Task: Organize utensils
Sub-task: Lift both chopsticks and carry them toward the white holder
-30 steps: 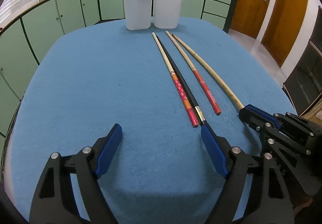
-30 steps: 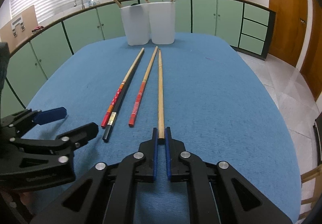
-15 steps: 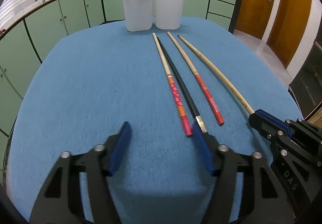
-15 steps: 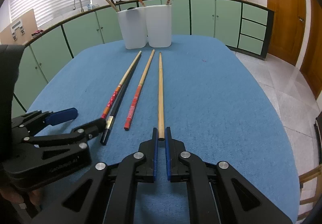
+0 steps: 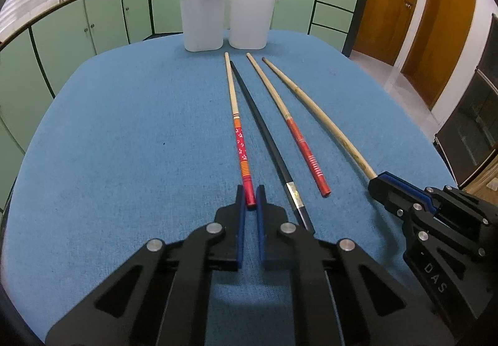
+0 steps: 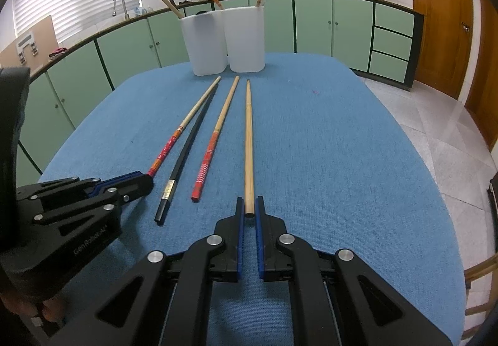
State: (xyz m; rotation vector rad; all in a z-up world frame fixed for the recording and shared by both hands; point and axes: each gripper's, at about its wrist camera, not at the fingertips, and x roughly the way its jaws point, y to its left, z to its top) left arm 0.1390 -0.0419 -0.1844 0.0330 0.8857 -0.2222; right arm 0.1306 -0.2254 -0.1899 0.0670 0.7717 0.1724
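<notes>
both tongs clenched, each on the near tip of one chopstick lying on the blue table (image 5: 124, 128). left tongs (image 5: 250, 201) pinch the red flowered chopstick (image 5: 239, 140) at its very end; right tongs (image 6: 249, 212) pinch the plain bamboo chopstick (image 6: 248, 140) at its butt end. both sticks lie flat, far tips pointing at the two white cups (image 5: 228, 16) at the far edge of the table.

between the two held sticks lie the black chopstick (image 5: 264, 134) and the red striped chopstick (image 5: 298, 140), loose on the cloth. the black one lies just beside the flowered one, near touching at the far tips, and its near end passes right by the left tongs' right finger.

risks, my read:
- grip is only on the last bit of each stick, so a long lever. a lift likely lets the far end droop or the stick pivot in the pads, maybe slip out.
- the left tongs are so close to the black stick that a lift or swing could drag or roll it, knocking it into the striped one.
- cups already hold several chopsticks sticking out at angles, so an incoming tip can hit those or the rim and twist out of the pinch. light plastic cups could tip if pushed.
- both hands heading to cups that stand side by side could make the sticks cross or the tongs bump.
- which cup takes which stick can't be told, so a wrong sort is possible.
</notes>
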